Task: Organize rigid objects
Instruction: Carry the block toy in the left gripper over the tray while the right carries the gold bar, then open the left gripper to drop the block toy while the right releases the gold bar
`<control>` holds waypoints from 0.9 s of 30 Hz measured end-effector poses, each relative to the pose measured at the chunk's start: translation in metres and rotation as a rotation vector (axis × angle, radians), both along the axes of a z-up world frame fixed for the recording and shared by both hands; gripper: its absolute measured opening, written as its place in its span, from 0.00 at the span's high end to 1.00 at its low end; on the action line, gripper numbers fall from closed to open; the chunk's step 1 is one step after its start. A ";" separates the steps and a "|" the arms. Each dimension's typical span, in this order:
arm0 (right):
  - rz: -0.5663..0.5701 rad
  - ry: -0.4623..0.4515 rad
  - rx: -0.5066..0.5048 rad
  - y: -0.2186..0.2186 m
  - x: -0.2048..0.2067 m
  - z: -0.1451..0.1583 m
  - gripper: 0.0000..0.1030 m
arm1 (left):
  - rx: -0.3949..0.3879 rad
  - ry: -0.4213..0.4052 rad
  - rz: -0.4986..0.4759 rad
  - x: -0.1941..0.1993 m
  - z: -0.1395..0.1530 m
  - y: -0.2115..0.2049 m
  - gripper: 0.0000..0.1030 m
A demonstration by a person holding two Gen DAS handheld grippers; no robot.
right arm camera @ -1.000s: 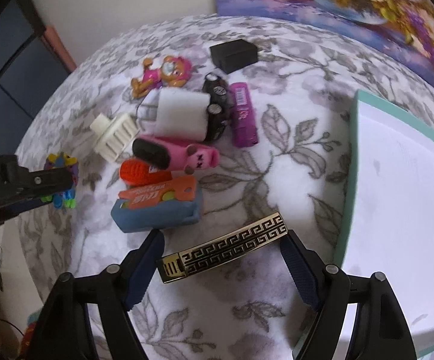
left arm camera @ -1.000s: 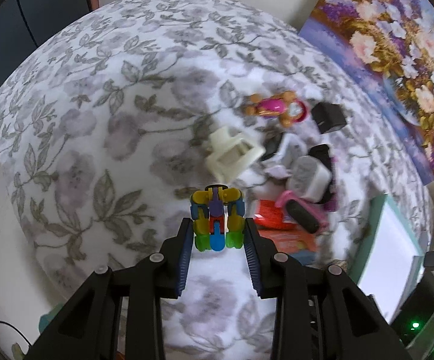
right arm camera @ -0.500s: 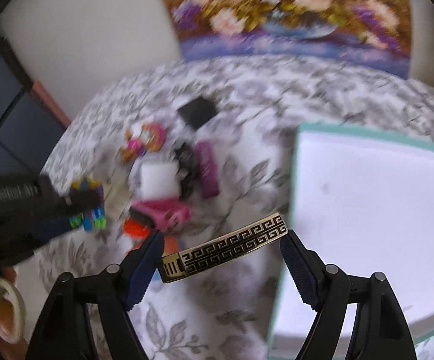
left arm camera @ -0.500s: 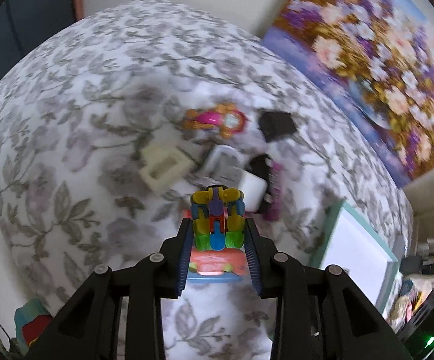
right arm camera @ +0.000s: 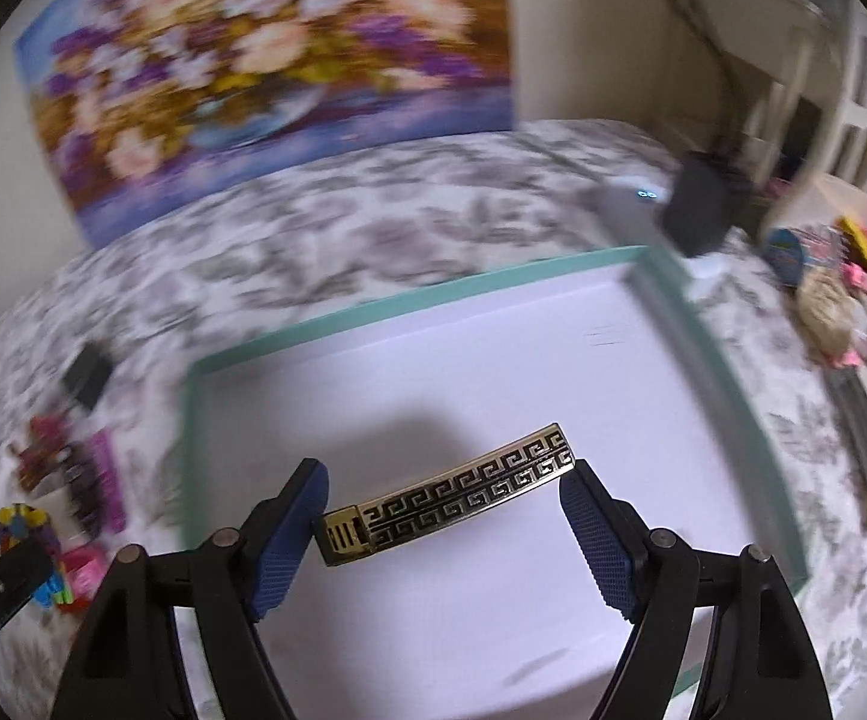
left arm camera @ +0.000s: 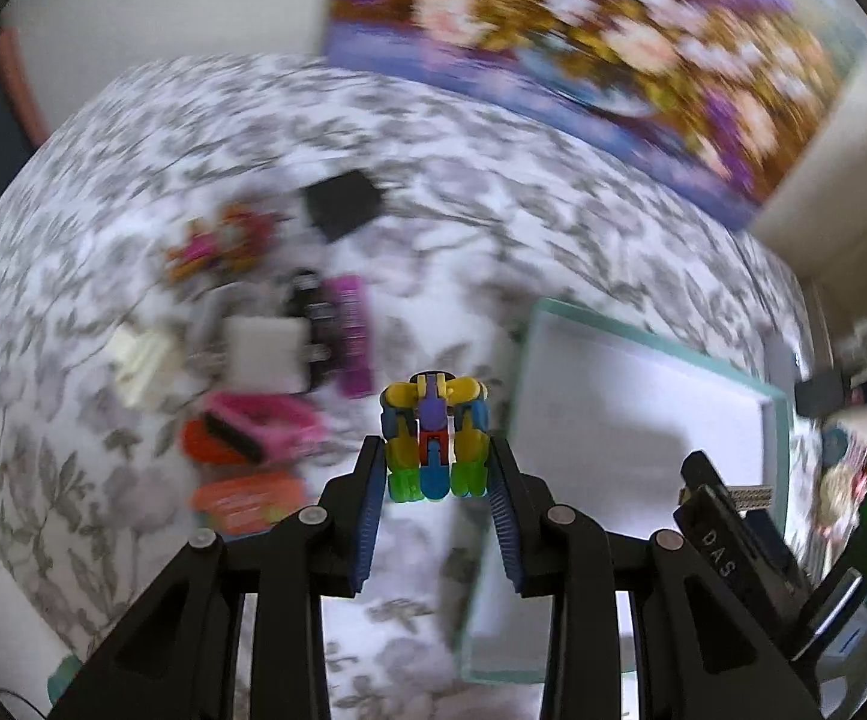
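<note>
My left gripper (left arm camera: 436, 468) is shut on a multicoloured block toy (left arm camera: 433, 438), held above the floral cloth just left of a teal-rimmed white tray (left arm camera: 643, 414). My right gripper (right arm camera: 445, 507) is shut on a gold and black patterned bar (right arm camera: 448, 498), clamped end to end and hanging over the white floor of the teal-rimmed tray (right arm camera: 409, 306). The block toy (right arm camera: 22, 525) and the left gripper's finger show at the lower left of the right wrist view. The right gripper's black body (left arm camera: 727, 546) shows at the lower right of the left wrist view.
A blurred pile lies on the cloth left of the tray: a black box (left arm camera: 343, 204), a purple bar (left arm camera: 349, 330), a white block (left arm camera: 265, 354), a pink case (left arm camera: 259, 420), an orange packet (left arm camera: 247, 498). A flower painting (right arm camera: 265, 66) leans at the back. Clutter (right arm camera: 841, 300) sits right of the tray.
Both grippers swung from over the pile toward the tray, keeping their loads. The gold bar now hangs over the tray's white floor; the block toy is beside the tray's left rim.
</note>
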State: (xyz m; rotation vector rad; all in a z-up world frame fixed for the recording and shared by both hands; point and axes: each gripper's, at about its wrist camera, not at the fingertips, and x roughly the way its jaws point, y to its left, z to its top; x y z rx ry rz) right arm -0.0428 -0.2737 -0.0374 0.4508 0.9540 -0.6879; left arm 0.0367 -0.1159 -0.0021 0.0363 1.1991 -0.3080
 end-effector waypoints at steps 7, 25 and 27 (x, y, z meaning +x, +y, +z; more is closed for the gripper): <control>-0.149 0.014 0.052 -0.050 -0.029 -0.009 0.21 | 0.025 0.003 -0.084 0.009 -0.016 -0.057 0.66; -0.237 0.045 0.035 -0.079 -0.050 -0.014 0.20 | 0.041 -0.032 -0.242 -0.010 -0.038 -0.093 0.66; -0.232 0.044 0.034 -0.078 -0.050 -0.013 0.20 | 0.037 -0.032 -0.244 -0.011 -0.037 -0.092 0.66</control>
